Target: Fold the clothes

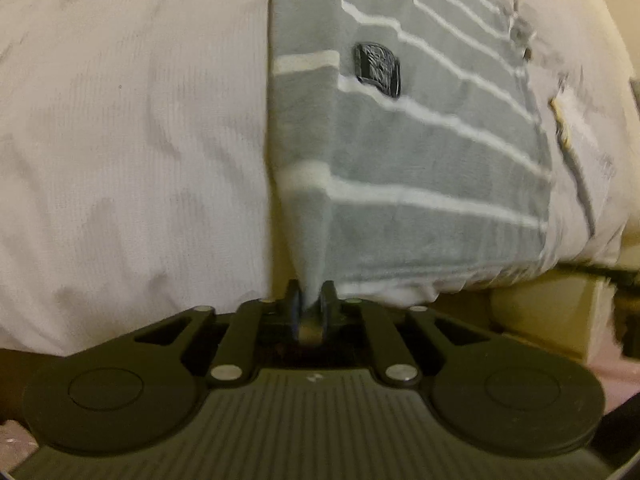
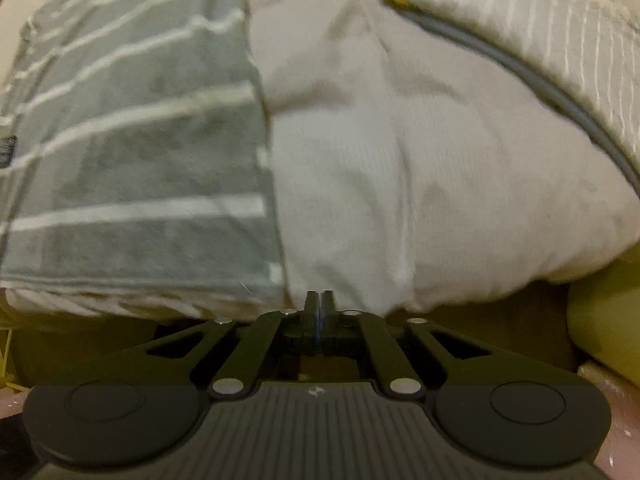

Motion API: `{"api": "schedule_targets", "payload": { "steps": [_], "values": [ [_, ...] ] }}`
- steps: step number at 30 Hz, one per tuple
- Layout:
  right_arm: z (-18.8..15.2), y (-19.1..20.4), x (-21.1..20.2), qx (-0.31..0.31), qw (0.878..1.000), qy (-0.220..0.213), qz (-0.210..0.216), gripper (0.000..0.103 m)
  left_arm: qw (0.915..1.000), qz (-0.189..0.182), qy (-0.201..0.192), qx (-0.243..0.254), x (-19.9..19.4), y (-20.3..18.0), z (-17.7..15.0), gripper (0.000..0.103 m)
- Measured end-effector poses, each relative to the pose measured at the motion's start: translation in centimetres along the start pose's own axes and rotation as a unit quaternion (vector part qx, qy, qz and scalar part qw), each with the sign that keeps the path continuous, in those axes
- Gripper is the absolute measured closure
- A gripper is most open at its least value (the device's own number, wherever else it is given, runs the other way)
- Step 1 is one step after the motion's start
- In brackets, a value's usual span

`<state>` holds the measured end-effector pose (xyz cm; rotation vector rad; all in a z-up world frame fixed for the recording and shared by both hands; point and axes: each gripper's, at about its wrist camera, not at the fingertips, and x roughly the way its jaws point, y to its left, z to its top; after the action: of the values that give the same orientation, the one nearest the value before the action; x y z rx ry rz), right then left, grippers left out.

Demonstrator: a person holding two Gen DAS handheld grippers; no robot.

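At the bottom middle of the left wrist view, the left gripper has its two fingers close together, and they are clamped on a corner of the shirt. The pinched cloth rises from between the fingers as a narrow fold and then widens toward the middle of the frame. The shirt is grey with thin white stripes and it has one small dark patch in the upper middle of the frame. One shirt is visible, and it lies on a white sheet that fills the left half of this view. Its near hem runs along the edge of the bed, in the lower right part of the frame.

At the bottom middle of the right wrist view, the right gripper has its two fingers pressed together with almost no gap. The tips are just at the near edge of the white sheet, beside the right edge of the shirt. I cannot tell if any cloth is caught between them. The shirt takes the left part of this view and the sheet takes the middle. In the upper right of the frame lies one pale cloth with fine stripes, with a grey border and a small yellow piece at its upper end. Both views are rather blurred.
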<state>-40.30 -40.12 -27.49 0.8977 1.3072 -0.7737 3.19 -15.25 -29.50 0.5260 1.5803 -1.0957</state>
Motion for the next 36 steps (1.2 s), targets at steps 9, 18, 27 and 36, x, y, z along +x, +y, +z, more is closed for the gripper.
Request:
{"api": "schedule_targets", "payload": {
  "steps": [9, 18, 27, 36],
  "values": [
    [5.6, 6.0, -3.0, -0.083, 0.994, -0.063, 0.024, 0.081, 0.9933, 0.031, -0.103, -0.043, -5.3, 4.3, 4.8, 0.083],
    [12.2, 24.5, -2.1, -0.206, 0.969, -0.126, 0.052, 0.068, 0.9849, 0.011, -0.171, 0.024, -6.7, 9.4, 23.2, 0.074],
    [19.8, 43.6, 5.3, -0.249, 0.956, -0.146, 0.051, 0.057, 0.984, -0.066, -0.148, 0.074, -2.2, 13.2, 42.3, 0.061],
    [25.8, 52.9, 10.7, -0.357, 0.915, -0.186, -0.013, 0.042, 0.9707, -0.219, -0.095, -0.031, 2.1, 17.5, 47.8, 0.067]
  ]
}}
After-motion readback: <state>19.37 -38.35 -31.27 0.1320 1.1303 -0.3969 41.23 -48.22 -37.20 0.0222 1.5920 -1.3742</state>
